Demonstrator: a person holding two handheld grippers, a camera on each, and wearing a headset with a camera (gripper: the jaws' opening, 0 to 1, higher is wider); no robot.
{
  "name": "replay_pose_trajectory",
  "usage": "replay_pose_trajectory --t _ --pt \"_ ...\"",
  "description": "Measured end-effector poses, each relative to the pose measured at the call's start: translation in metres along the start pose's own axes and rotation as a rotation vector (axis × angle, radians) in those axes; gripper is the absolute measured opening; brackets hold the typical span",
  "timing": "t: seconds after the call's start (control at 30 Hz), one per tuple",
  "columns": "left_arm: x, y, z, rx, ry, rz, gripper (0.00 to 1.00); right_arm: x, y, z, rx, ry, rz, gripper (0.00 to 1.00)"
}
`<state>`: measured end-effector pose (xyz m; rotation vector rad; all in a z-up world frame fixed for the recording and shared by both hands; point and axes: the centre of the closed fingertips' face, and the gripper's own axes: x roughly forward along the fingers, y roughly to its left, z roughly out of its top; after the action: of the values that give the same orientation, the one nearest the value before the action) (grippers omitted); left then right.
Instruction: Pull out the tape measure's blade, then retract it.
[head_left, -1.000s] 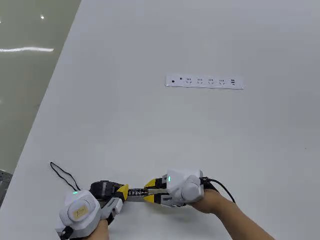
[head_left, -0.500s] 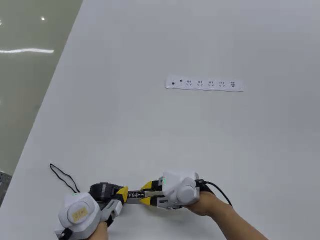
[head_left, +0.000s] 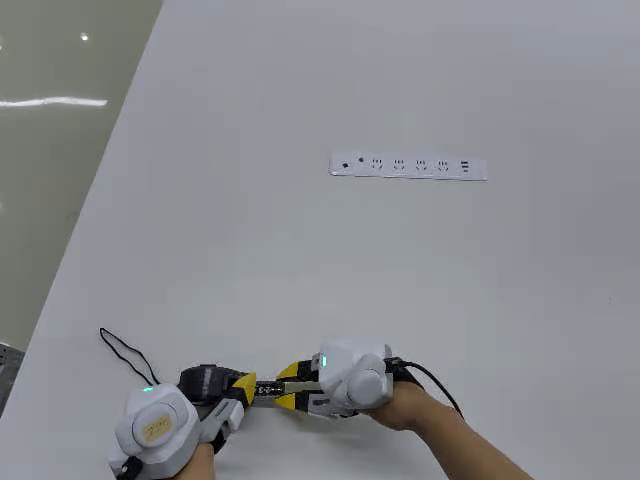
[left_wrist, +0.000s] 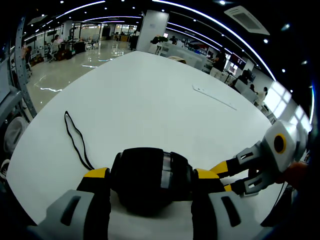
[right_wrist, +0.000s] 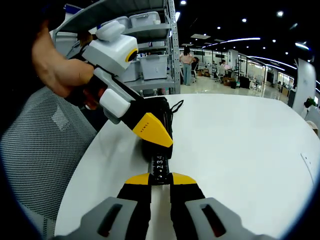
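Our left gripper (left_wrist: 151, 176) clamps the tape measure (left_wrist: 149, 162), near left; we judge its case rigid, slick; our right gripper (right_wrist: 160, 180) pinches the blade (right_wrist: 158, 164), thin and springy, at its tip.

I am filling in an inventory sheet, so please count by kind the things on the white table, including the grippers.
Tape measure: 1
Power strip: 1
Grippers: 2, the left gripper and the right gripper
Total: 4
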<state>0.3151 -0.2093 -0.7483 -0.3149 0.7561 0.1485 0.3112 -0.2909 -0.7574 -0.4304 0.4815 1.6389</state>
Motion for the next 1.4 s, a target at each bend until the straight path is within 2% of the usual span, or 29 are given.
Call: replay_pose_trajectory --t 1.4 --pt "0.000 0.001 0.001 -0.013 0.003 -0.008 0.62 0.021 0.001 0.012 -0.032 -0.005 0.032 0.12"
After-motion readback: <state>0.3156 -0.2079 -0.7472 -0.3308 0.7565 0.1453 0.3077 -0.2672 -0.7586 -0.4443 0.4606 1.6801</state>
